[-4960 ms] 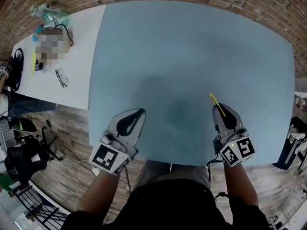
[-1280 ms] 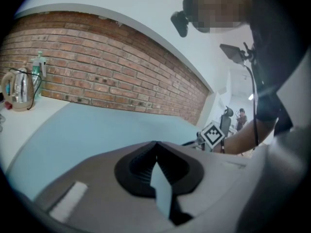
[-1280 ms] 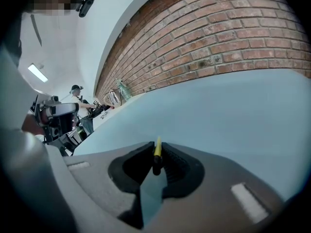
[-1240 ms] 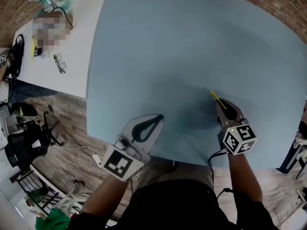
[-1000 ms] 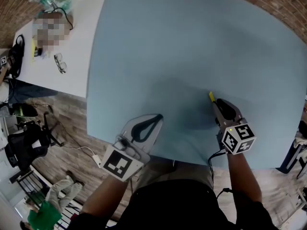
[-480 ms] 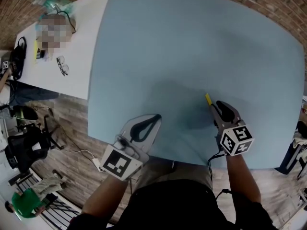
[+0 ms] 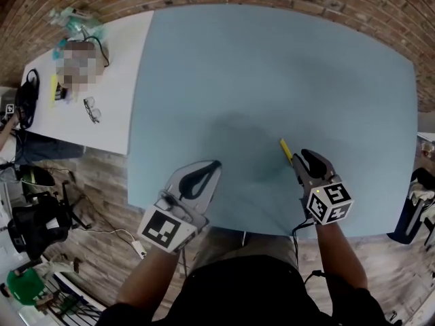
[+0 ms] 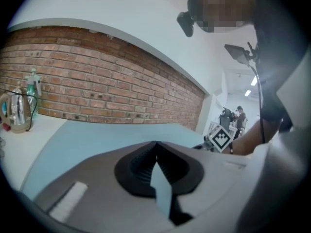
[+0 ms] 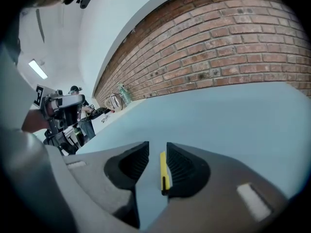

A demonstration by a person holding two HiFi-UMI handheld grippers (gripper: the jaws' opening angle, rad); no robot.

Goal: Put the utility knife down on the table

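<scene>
Knife freed between opened gripper, glasses afar

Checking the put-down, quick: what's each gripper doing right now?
Left gripper: shut, empty.
Right gripper: jaws just opened; utility knife lies between them, not gripped.

At lower centre the left gripper shows jaws pressed together, empty, above the blue table; brick wall upper left, kettle far left.

Yellow utility knife, black at near end. Plain pale blue table. Grey left gripper and right gripper, black ribbed pads, black-and-white square-marker cubes. Red-brown brick wall, pale mortar lines. Grey-brown wood-grain floor.
</scene>
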